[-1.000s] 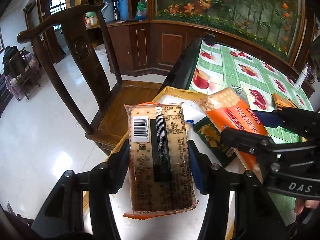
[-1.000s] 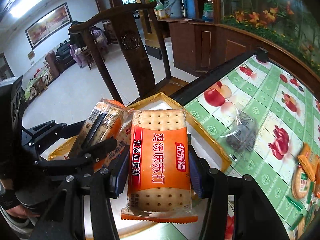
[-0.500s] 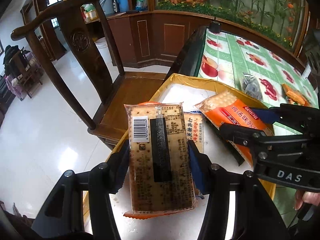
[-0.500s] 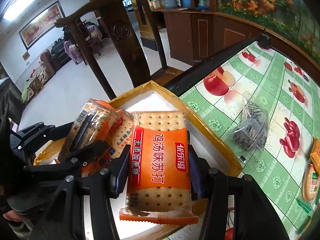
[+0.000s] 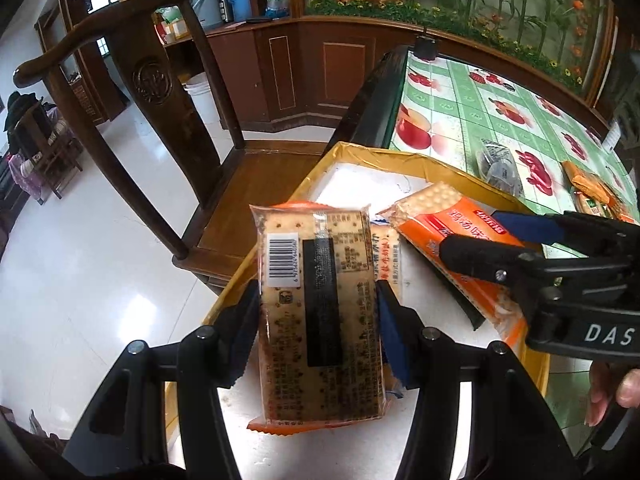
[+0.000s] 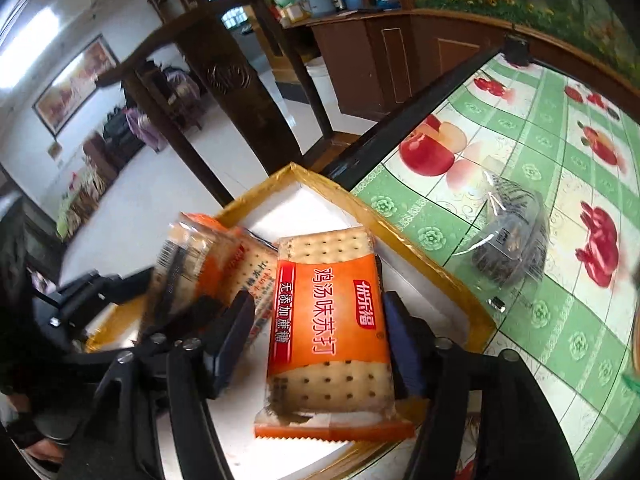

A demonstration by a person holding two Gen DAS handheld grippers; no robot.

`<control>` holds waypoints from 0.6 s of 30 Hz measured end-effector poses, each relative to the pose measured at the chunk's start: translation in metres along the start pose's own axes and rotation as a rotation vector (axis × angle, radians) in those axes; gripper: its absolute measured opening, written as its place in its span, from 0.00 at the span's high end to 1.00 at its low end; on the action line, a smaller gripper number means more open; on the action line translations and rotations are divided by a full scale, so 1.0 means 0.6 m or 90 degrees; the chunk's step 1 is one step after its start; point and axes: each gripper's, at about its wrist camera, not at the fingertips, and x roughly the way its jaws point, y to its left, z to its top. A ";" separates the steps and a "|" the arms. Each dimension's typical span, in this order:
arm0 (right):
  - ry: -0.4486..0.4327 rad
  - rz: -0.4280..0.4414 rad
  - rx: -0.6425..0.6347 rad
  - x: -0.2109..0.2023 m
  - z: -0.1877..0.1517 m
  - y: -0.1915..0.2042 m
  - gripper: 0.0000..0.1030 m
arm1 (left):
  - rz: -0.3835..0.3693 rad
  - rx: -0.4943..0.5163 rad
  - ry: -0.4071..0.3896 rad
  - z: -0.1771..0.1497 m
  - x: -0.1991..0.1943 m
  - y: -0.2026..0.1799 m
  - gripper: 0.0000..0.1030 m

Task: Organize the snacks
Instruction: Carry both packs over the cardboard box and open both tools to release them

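Left gripper (image 5: 316, 292) first: both pads press the long sides of the barcode pack (image 5: 320, 320), so I'm clamped on it. It's printed back up, long axis straight away from me, barcode at the far end. It hangs over the tray (image 5: 400, 156), above the white floor near the left rim.

Right gripper (image 6: 318, 300): its jaws have just been opening. The orange pack (image 6: 332, 320) sits between them, but there's a gap at the left pad, so nothing is squeezed. It's face up, long axis along my fingers, bare cracker end pointing at the tray's far corner. I can't tell whether it rests on the tray floor.

Room to move: the tray's far half is bare white, and its gold rim runs close on the right of the orange pack. Beyond that rim lies the table (image 5: 460, 120), with a clear bag (image 6: 512, 248) just outside. The tray's left rim lies past the table edge; a chair (image 5: 168, 120) stands over there.

A third pack (image 5: 386, 252) lies flat between my two, partly under them.

The left camera shows the right gripper (image 5: 472, 232) from the side, angled across the tray, the orange pack tilted, and a hand (image 5: 612, 392) behind it. The right camera shows the barcode pack (image 6: 188, 252) only as a blur at its left, yet gives the orange pack's label plainly.
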 end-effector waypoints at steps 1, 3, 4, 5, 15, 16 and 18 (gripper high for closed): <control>-0.004 -0.007 -0.005 -0.005 -0.001 0.002 0.36 | -0.003 -0.001 -0.002 0.001 -0.002 -0.001 0.42; -0.011 -0.017 -0.010 -0.021 -0.006 0.002 0.36 | -0.004 0.000 -0.013 0.002 -0.008 -0.004 0.37; -0.017 -0.018 -0.008 -0.027 -0.006 0.000 0.36 | -0.001 0.002 -0.014 0.003 -0.008 -0.006 0.37; -0.024 -0.018 -0.007 -0.034 -0.007 -0.002 0.36 | 0.002 0.004 -0.016 0.004 -0.009 -0.008 0.37; -0.031 -0.204 -0.031 -0.049 -0.024 -0.040 0.35 | -0.007 -0.023 -0.021 0.002 -0.021 0.000 0.36; -0.027 -0.198 -0.029 -0.049 -0.028 -0.042 0.35 | -0.008 -0.022 -0.022 0.001 -0.022 -0.002 0.36; -0.014 -0.192 -0.036 -0.043 -0.033 -0.040 0.35 | -0.009 -0.014 -0.025 0.002 -0.025 -0.011 0.36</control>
